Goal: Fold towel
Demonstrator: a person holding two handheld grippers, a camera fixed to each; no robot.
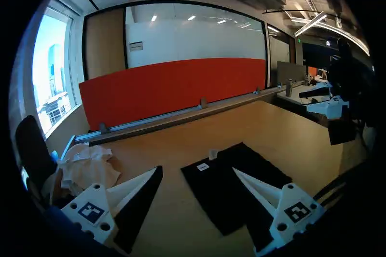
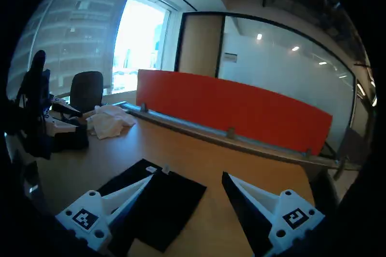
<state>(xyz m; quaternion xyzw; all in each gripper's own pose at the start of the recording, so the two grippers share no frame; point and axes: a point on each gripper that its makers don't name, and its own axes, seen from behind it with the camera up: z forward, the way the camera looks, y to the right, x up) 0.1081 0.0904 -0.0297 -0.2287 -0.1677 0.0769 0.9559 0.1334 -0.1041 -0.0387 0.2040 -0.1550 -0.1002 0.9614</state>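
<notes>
- A white cloth pile (image 1: 89,165) sits far left on the desk (image 1: 270,127).
- The left gripper (image 1: 197,169) hovers wide open and empty over the black towel (image 1: 217,192), which lies flat near the desk's near edge.
- The right gripper (image 2: 188,175) is likewise spread and empty; each should probably pinch a corner squarely.

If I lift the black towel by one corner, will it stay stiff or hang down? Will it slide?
The towel lies flat and thin on the desk, so it will probably droop, not stay stiff. It looks light for its area. On the smooth wood, a push may bunch it rather than slide it.
</notes>
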